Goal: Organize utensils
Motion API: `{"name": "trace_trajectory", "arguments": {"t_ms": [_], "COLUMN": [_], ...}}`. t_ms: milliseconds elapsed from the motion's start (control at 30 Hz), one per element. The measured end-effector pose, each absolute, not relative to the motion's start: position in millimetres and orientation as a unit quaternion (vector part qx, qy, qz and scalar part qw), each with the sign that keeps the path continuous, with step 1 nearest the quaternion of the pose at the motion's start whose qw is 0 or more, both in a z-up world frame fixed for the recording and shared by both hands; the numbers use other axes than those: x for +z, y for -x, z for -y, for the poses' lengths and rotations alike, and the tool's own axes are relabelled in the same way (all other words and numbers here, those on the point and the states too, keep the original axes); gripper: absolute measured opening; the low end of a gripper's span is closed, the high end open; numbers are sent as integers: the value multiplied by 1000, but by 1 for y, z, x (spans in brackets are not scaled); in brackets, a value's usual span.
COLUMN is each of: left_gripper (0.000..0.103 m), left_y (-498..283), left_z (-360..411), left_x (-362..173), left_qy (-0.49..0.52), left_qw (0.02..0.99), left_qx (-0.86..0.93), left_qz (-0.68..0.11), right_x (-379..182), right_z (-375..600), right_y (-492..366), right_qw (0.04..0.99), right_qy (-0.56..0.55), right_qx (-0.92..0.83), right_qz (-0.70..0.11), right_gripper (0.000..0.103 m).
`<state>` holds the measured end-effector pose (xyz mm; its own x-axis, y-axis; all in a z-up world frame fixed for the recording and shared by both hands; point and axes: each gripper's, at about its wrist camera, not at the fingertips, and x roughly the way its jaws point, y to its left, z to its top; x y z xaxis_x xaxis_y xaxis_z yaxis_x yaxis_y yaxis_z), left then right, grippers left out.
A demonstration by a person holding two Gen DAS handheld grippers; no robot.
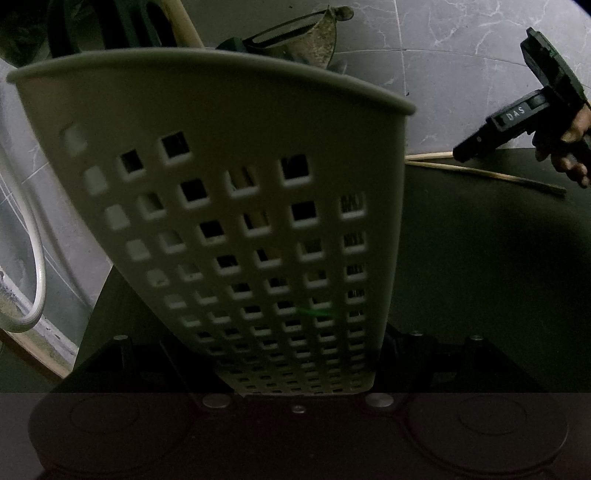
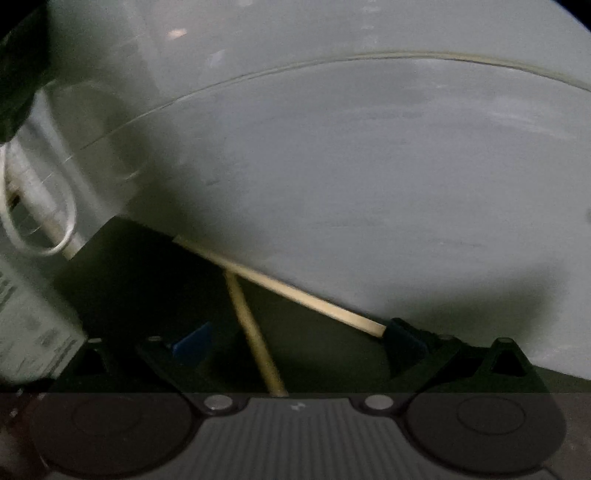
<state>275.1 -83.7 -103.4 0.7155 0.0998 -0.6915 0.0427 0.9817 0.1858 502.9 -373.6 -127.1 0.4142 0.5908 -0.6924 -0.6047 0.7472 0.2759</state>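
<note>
A pale perforated utensil basket (image 1: 236, 206) fills the left wrist view, tilted, its lower end wedged between the jaws of my left gripper (image 1: 266, 354), which is shut on it. A wooden handle (image 1: 183, 22) and a metal serrated tool (image 1: 306, 37) stick out of its top. Two wooden chopsticks (image 1: 487, 171) lie on the dark mat (image 1: 480, 258) to the right. A hand holds my right gripper (image 1: 476, 147) just above them. In the right wrist view that gripper (image 2: 297, 343) is open; one chopstick (image 2: 255, 332) lies between its fingers, and the other chopstick (image 2: 295, 291) ends at the right finger (image 2: 402, 339).
A white cable loop (image 1: 37, 277) hangs at the left over grey marble tiles (image 1: 461, 55). In the right wrist view a white printed box (image 2: 29, 332) stands at the left edge of the mat (image 2: 140, 280), with pale floor (image 2: 369, 166) beyond.
</note>
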Motion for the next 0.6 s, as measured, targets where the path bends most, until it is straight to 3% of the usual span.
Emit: {"name": "trace_trajectory", "arguments": {"t_ms": [200,233,300,367,467,600], "left_gripper": [81,81,81,81,81,81], "left_y": [-274,-274,-272,-272,-271,-271], "left_z": [85,85,84,84,84,84], "left_x": [-105,-105,-106,-107,-106,-105], "left_qy": [-92,-91,-89,-90,-91,-91], "left_qw": [923,923,923,923,923,923], "left_qx": [17,17,18,16,16,14], "left_qz": [-374,-373,-373,-373,-373,-373], "right_x": [-119,-118,-117,-117,-117,-121], "right_z": [359,360,365,363,356,338], "right_y": [-463,-456,-444,-434,-428,-413], "right_qw": [798,798,804,812,823,816], "right_qy": [80,85,90,101,113,127], "right_qx": [417,417,409,407,390,413], "right_qz": [-427,-427,-422,-406,-397,-385], "right_gripper": [99,94,83,47,19,7]}}
